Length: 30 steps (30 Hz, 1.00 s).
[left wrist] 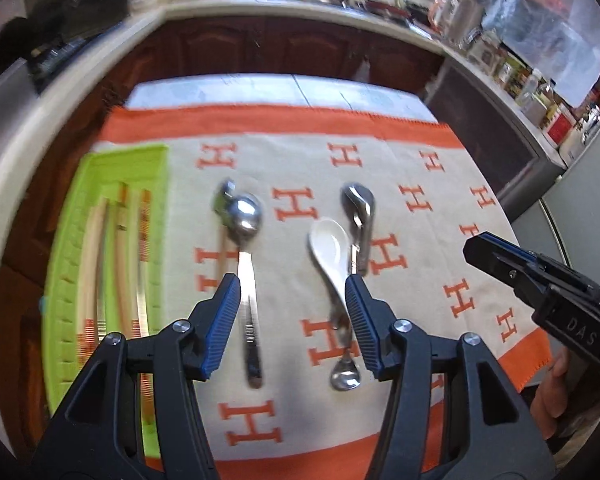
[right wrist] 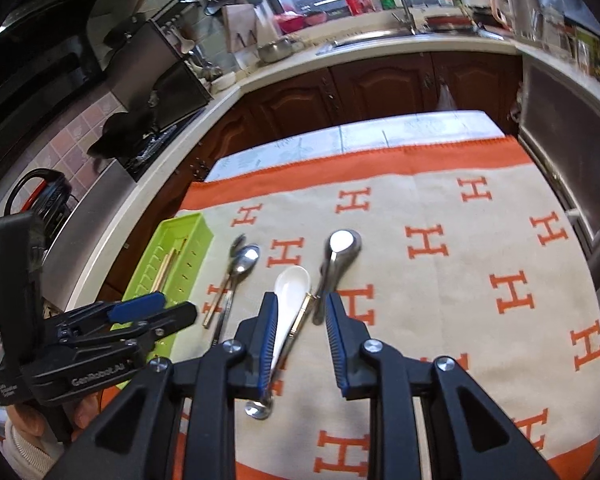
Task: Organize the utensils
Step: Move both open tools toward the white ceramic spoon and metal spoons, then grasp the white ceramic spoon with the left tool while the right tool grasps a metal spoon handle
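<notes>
Several utensils lie on an H-patterned cloth. A steel spoon [left wrist: 247, 220] [right wrist: 245, 261] lies left of centre, with a wooden chopstick [right wrist: 214, 307] beside it. A white ceramic spoon [left wrist: 327, 245] [right wrist: 293, 285] rests in the middle. Beside it is a small spoon [left wrist: 345, 376] [right wrist: 259, 409], bowl toward me. A second steel spoon [left wrist: 358, 205] [right wrist: 342, 242] lies to the right. My left gripper [left wrist: 294, 316] [right wrist: 178, 305] hovers open over the first spoon's handle. My right gripper [right wrist: 303, 336] [left wrist: 496, 256] hangs open above the white spoon's handle. The green tray [left wrist: 140, 152] [right wrist: 184, 218] at left holds chopsticks.
The beige and orange cloth [left wrist: 300, 168] [right wrist: 440, 280] covers a small table. Dark wooden cabinets [right wrist: 380, 84] and a cluttered counter ring the far side, with a stove [right wrist: 148, 136] at left. A hand [left wrist: 552, 392] holds the right gripper.
</notes>
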Available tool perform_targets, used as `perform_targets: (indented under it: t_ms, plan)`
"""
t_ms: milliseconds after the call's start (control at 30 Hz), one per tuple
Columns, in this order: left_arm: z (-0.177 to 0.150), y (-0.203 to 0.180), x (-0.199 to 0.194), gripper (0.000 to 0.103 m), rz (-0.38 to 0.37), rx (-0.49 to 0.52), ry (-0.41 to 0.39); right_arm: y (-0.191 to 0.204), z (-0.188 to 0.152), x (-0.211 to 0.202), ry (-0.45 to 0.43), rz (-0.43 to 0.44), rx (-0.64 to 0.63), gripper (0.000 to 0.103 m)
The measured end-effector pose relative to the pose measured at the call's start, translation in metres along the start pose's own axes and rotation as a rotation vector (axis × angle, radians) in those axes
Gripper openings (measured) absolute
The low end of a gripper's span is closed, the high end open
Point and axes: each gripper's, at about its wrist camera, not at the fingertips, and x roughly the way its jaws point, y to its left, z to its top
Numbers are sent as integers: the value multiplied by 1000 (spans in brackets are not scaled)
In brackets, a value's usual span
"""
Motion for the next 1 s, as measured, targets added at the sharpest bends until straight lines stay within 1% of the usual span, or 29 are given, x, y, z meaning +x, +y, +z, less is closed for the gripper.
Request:
perform_targets:
  t_ms: [100, 233, 333, 433, 467, 500, 733, 767, 800, 833, 867, 900, 1000]
  plan:
    - [5, -4, 31, 51, -26, -10, 66, -11, -2, 7, 14, -1, 20, 24]
    - [10, -4, 72, 51, -21, -28, 136, -21, -3, 15, 27, 2, 32, 24]
    - [14, -2, 99, 51, -28, -51, 183, -27, -3, 22, 36, 4, 37, 24]
    - [17, 0, 120, 51, -21, -61, 208, -33, -4, 29, 46, 2, 41, 24]
    - [18, 0, 124, 51, -19, -63, 212, -34, -4, 31, 51, 2, 42, 24]
    - [20, -1, 126, 51, -12, -58, 196, -36, -4, 34, 57, 4, 45, 24]
    - [27, -18, 138, 51, 24, 19, 157, -44, -6, 49, 87, 8, 52, 24]
    - [27, -20, 137, 48, 28, 29, 152, -45, -6, 50, 90, 8, 53, 24]
    - [27, -22, 137, 37, 37, 41, 142, -46, -6, 51, 91, 9, 55, 24]
    - [27, -24, 136, 28, 39, 51, 129, -47, -6, 52, 94, 9, 57, 24]
    - [28, -26, 138, 9, 18, 46, 125, -48, -6, 54, 97, 9, 60, 24]
    - [29, -26, 138, 7, 6, 26, 126, -49, -6, 55, 99, 9, 61, 24]
    - [29, -21, 136, 4, 0, -18, 117, -51, -6, 58, 108, 11, 65, 24]
